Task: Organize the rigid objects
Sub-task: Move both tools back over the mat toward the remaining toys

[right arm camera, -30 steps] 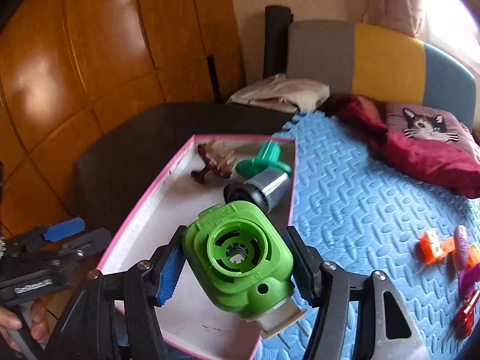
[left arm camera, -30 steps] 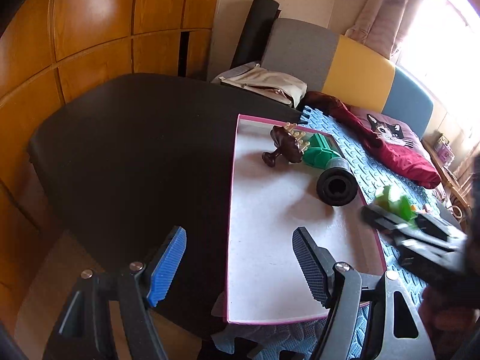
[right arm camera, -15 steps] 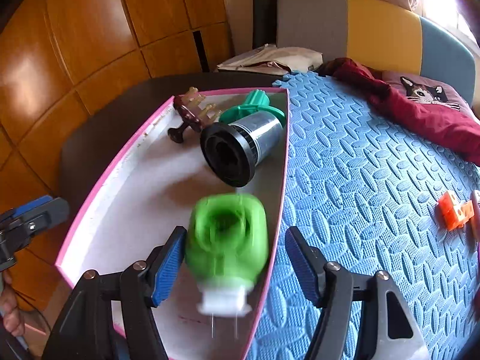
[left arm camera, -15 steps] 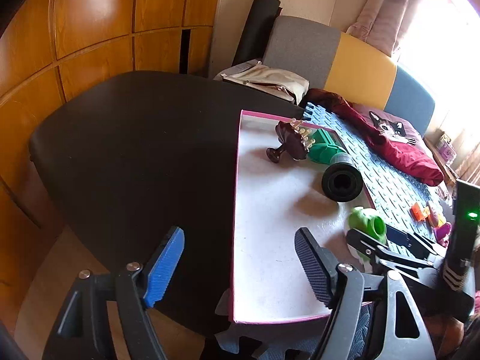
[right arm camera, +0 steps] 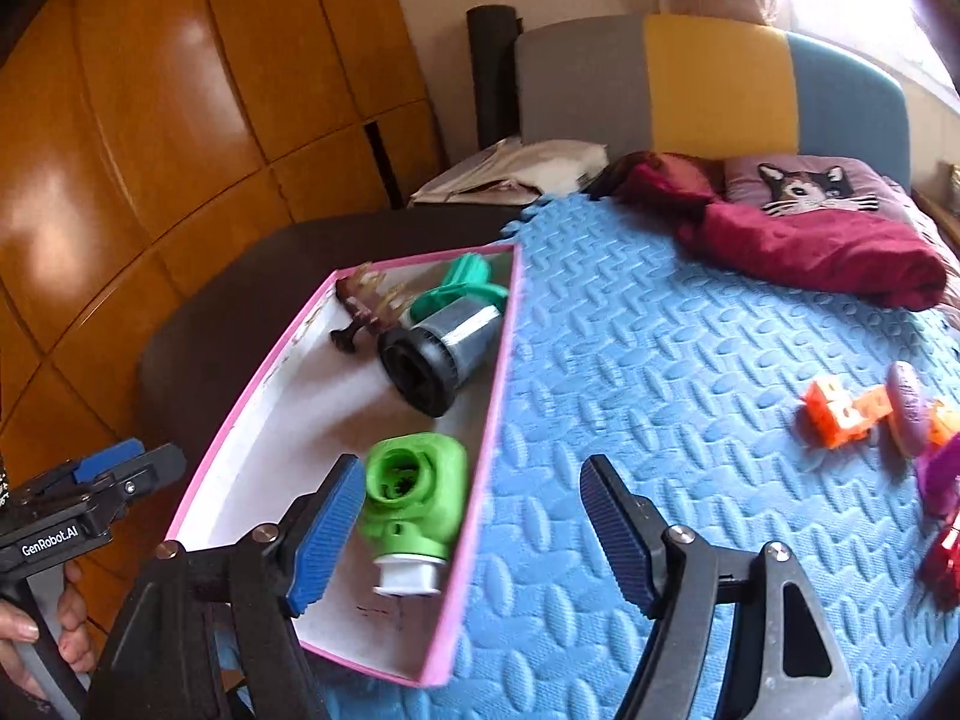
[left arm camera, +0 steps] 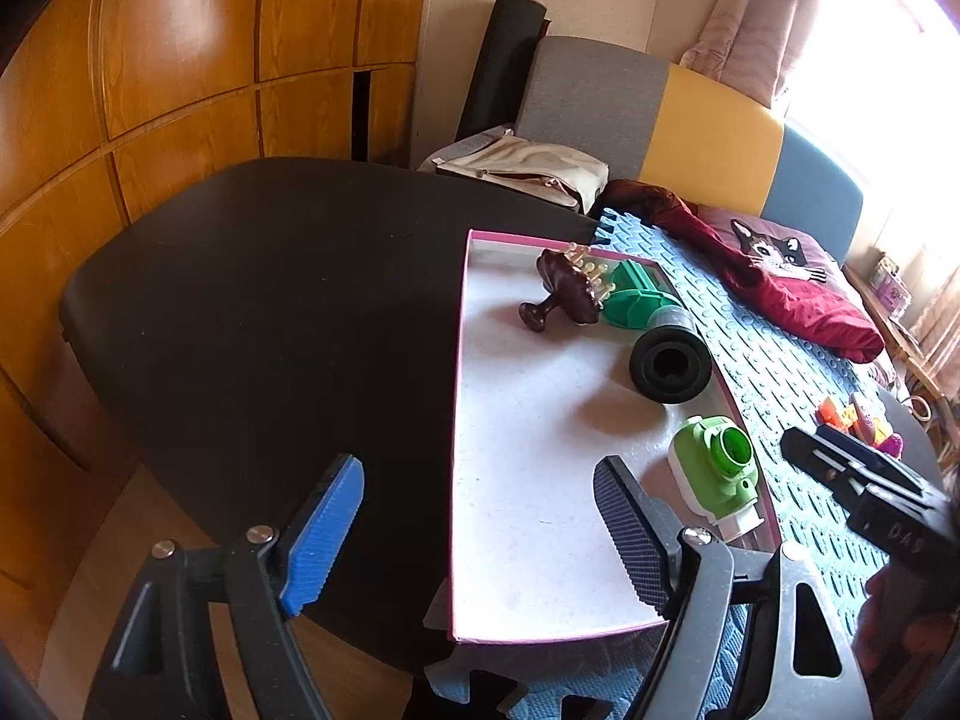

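1 pink-rimmed tray (left arm camera: 459, 420) (right arm camera: 480, 462) sits where a dark table (left arm camera: 270, 312) meets a blue foam mat (right arm camera: 660, 372), and 4 rigid objects lie inside it. At the far end are 1 dark brown piece with pale pegs (left arm camera: 567, 294) (right arm camera: 360, 306) and 1 teal green part (left arm camera: 633, 300) (right arm camera: 465, 285), touching each other. Just nearer lies 1 black and silver cylinder (left arm camera: 671, 360) (right arm camera: 441, 348) on its side, its open end facing the cameras. Nearest, against the tray's mat-side rim, lies 1 bright green housing with a white base (left arm camera: 717, 477) (right arm camera: 414, 507), well apart from the cylinder.

The right gripper (right arm camera: 474, 519) has its 2 jaws apart and widening, nothing between the pads; the green housing lies just beyond its left finger, the mat showing in the gap. The left gripper (left arm camera: 480, 534) also stands with 2 jaws apart, holding nothing, the tray's near corner and the dark table between them.

On the mat to the right is a cluster of small toys (right arm camera: 900, 420): 1 orange block, 1 purple oval, at least 1 magenta and 1 red piece, the rest cut off by the frame edge. 1 maroon cloth with a cat picture (right arm camera: 804, 228) lies at the far side
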Demonstrator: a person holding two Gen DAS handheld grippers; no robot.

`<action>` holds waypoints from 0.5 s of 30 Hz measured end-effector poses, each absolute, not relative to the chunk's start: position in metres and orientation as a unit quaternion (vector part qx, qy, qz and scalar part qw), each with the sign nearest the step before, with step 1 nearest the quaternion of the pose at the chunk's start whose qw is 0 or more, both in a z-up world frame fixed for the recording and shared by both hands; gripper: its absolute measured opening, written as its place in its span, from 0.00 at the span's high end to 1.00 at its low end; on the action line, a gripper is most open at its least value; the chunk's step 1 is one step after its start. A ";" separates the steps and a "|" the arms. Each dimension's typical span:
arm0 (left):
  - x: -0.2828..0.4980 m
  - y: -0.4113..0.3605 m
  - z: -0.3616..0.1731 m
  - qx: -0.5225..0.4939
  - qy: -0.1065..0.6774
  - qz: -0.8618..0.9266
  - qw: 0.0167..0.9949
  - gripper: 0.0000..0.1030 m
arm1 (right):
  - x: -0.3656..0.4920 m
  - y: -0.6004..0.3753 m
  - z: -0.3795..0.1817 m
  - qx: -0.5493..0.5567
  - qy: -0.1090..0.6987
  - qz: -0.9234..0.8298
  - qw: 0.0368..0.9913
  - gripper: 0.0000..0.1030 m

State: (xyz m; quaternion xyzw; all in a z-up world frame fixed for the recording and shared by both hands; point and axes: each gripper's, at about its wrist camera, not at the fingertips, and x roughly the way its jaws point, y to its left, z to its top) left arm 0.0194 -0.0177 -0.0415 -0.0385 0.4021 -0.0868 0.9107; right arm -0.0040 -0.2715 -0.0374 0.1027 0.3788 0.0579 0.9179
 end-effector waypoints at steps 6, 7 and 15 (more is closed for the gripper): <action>0.016 -0.025 -0.038 -0.026 0.397 -0.093 0.913 0.22 | -0.009 -0.303 -0.033 0.105 0.376 0.021 0.920 0.27; 0.016 -0.026 -0.038 -0.025 0.397 -0.094 0.913 0.22 | -0.010 -0.310 -0.032 0.106 0.376 0.014 0.921 0.27; 0.013 -0.038 -0.030 -0.010 0.389 -0.111 0.914 0.22 | -0.021 -0.363 -0.019 0.096 0.365 -0.040 0.925 0.27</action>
